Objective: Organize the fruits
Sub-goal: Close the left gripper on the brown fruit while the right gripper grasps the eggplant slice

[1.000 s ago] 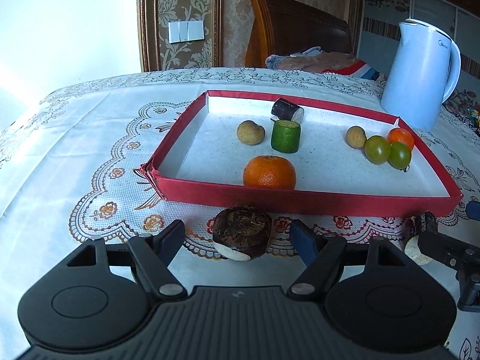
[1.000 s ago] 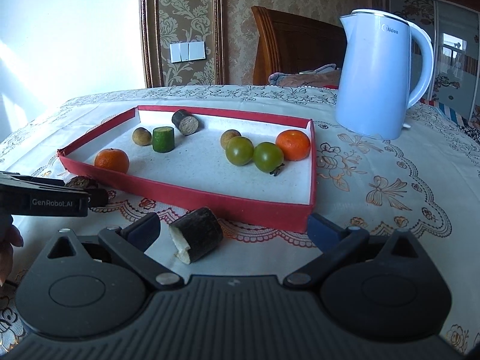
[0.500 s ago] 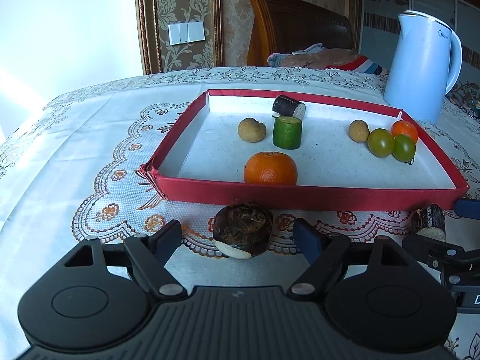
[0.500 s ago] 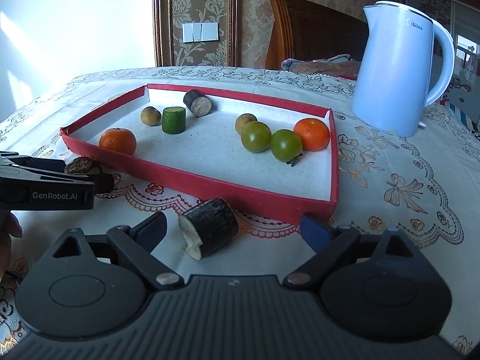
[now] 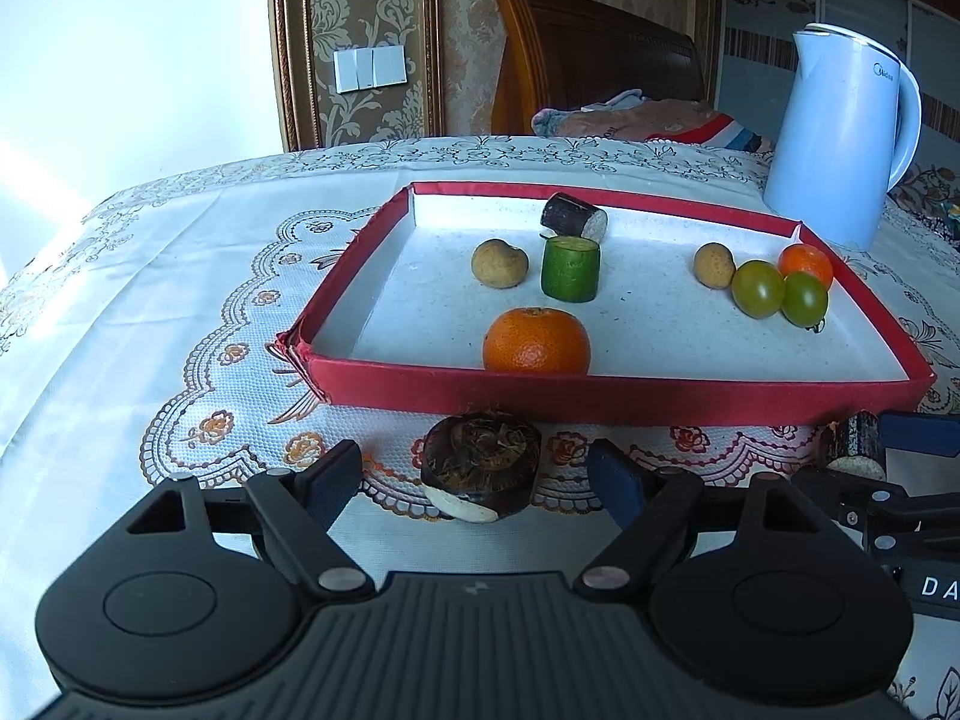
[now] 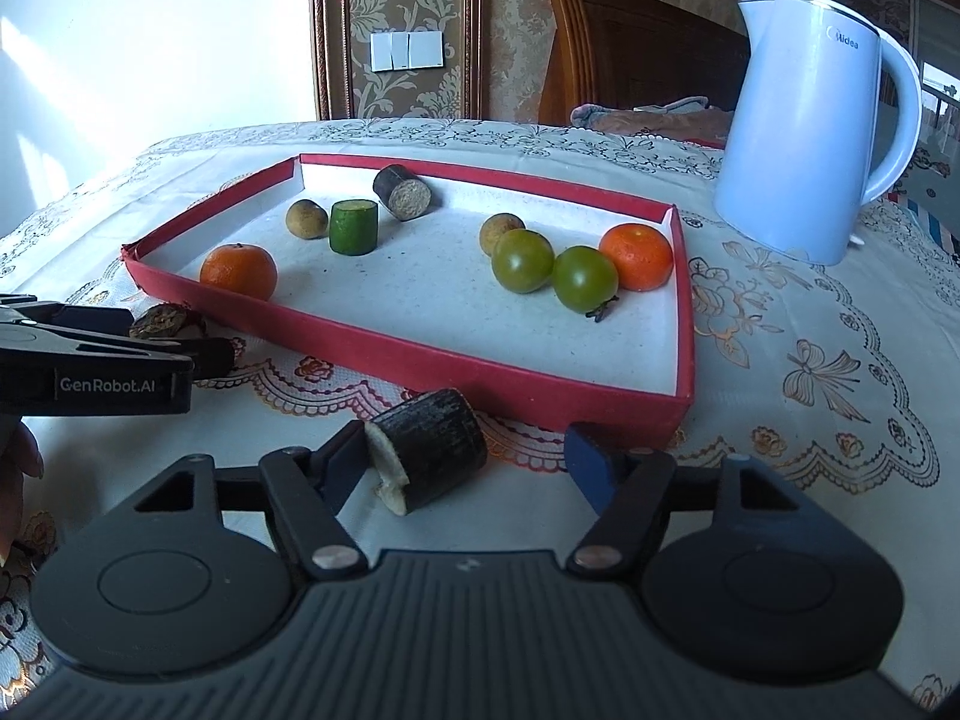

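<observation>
The desk (image 5: 120, 312), covered by a lace-patterned cloth, carries a pale blue kettle (image 6: 810, 132) near its far right edge. A red tray (image 6: 420, 363) sits mid-desk and holds two oranges, two green tomatoes, two small brown fruits, a green cylinder and a dark cane piece.

Left gripper (image 5: 474, 474): jaws wide apart, straddling a dark brown water chestnut (image 5: 480, 459) that rests on the cloth just outside the tray's near wall — neither pad touches it.

Right gripper (image 6: 465, 459): jaws have just been closing around a dark sugarcane section (image 6: 429, 447) lying on the cloth by the tray's near wall. The left pad is at its cut end; the right pad stands clear — not yet gripped.
</observation>
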`<state>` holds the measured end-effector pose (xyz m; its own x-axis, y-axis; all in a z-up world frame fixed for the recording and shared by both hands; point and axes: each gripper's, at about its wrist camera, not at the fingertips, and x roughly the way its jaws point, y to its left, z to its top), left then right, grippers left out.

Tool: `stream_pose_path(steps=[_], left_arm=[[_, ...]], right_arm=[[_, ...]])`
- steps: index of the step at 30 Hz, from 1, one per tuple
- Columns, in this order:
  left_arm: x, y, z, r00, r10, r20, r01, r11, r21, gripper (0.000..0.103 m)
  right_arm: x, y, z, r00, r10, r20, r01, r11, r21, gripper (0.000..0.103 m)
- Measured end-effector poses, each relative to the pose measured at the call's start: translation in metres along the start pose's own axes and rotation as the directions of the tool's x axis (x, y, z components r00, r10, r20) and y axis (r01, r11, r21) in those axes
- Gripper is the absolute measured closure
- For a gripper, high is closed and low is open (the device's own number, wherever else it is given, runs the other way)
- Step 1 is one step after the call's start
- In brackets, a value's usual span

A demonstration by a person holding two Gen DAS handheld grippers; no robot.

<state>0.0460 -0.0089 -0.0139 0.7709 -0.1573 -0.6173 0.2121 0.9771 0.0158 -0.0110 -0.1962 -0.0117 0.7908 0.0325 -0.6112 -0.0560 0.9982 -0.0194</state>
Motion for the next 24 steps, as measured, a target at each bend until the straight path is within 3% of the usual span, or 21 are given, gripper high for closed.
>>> stream_pose_path(steps=[5, 9, 24], left_arm=[[-0.0008, -0.0003, -0.0004, 1.000, -0.007, 0.005, 0.007, 1.000, 0.003, 0.024], [-0.0035, -0.0036, -0.0012, 1.000, -0.015, 0.016, 0.014, 1.000, 0.026, 0.037], [-0.0071, -0.0052, -0.0021, 0.999, -0.026, 0.033, 0.025, 0.999, 0.037, 0.047]], right_arm=[[0.0005, 0.0018, 0.0005, 1.000, 0.000, 0.000, 0.000, 1.000, -0.005, 0.038], [0.0004, 0.0024, 0.0004, 1.000, 0.006, 0.004, -0.006, 1.000, -0.004, 0.047], [-0.0013, 0.0064, -0.0008, 1.000, 0.004, 0.017, -0.004, 0.999, -0.032, 0.058]])
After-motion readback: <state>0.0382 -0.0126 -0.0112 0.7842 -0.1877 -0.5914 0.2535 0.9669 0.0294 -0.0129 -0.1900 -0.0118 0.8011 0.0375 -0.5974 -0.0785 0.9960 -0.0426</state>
